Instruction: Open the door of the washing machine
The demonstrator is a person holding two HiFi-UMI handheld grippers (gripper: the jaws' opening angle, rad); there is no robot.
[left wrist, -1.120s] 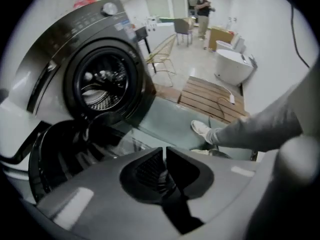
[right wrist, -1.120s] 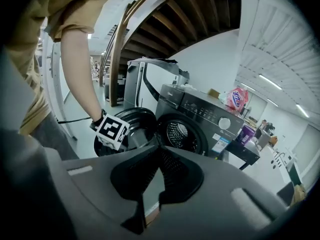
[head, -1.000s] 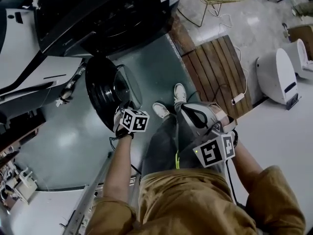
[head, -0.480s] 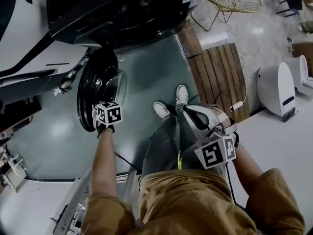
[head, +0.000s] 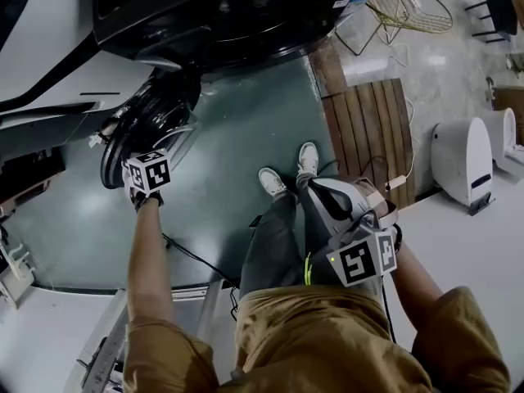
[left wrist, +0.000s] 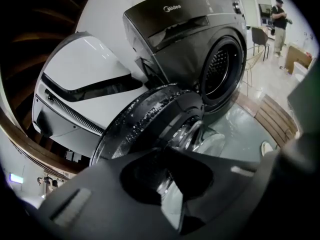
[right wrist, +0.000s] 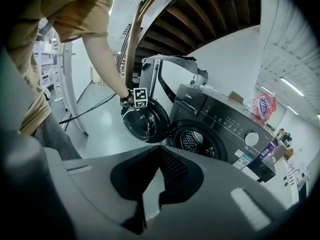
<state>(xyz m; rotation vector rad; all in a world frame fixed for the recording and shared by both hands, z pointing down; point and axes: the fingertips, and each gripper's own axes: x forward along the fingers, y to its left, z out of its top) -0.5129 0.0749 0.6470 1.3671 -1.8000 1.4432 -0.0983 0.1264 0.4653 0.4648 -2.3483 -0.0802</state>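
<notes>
The dark front-loading washing machine [head: 246,15] stands at the top of the head view, its round door [head: 123,142] swung out to the left. My left gripper [head: 146,162] is shut on the door's rim, with the marker cube over the jaws. In the left gripper view the jaws [left wrist: 167,184] pinch the wet black door [left wrist: 150,124], and the open drum [left wrist: 220,69] shows behind it. The right gripper view shows the door [right wrist: 142,121] hanging open beside the drum [right wrist: 192,139]. My right gripper [head: 311,185] hangs by the person's legs, shut and holding nothing.
A white appliance [left wrist: 85,79] stands left of the machine. A wooden slatted platform [head: 368,129], a wire chair [head: 409,6] and a white unit [head: 463,158] lie to the right. A cable [head: 192,256] runs across the green floor. A person [left wrist: 279,14] stands far back.
My left gripper has carried the door's rim leftward, and the door has swung wider open. The right gripper has hardly shifted.
</notes>
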